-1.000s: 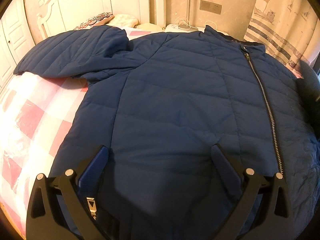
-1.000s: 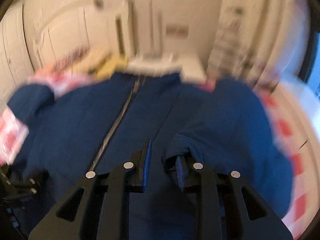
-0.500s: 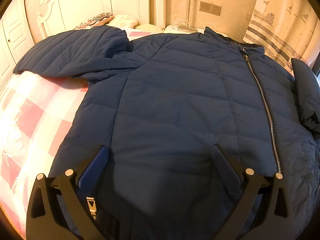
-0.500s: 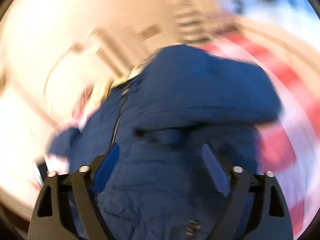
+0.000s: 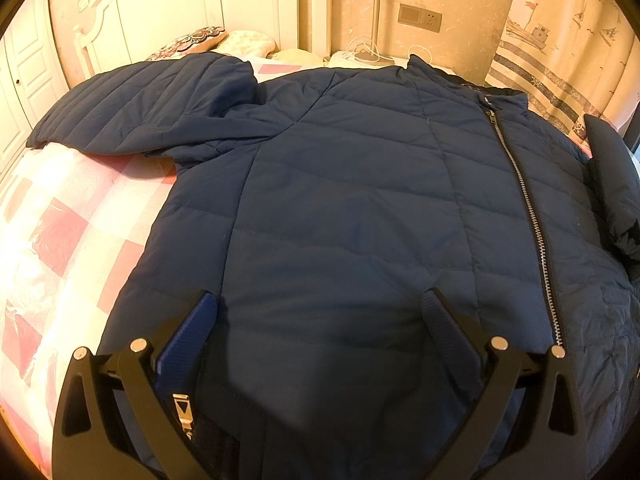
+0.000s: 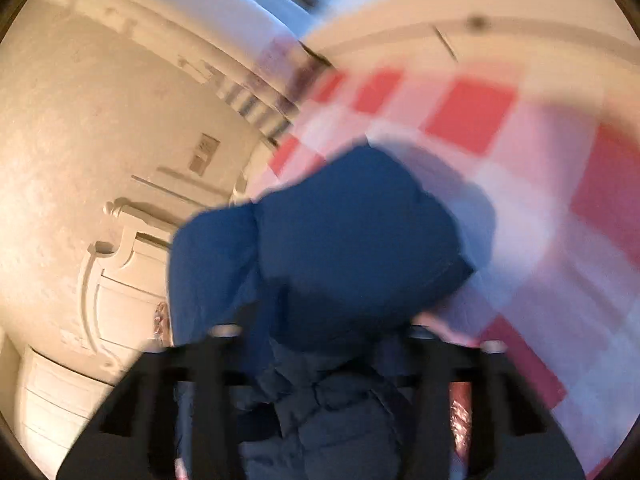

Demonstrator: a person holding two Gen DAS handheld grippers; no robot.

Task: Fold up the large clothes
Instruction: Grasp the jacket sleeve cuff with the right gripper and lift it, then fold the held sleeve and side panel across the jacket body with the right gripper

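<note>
Since the earlier frame the right sleeve (image 6: 344, 240) is swung outward by the closing right gripper (image 6: 320, 364), while the soft, bulky jacket (image 5: 360, 200), best held at cuffs, is spread on the bed (image 5: 60, 220) under the open left gripper (image 5: 316, 320).

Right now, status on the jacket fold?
Left gripper open over the hem, nothing pinched. Right gripper closing on a bunched sleeve. Jacket flat on bed, zipped. Nothing in the way.
</note>
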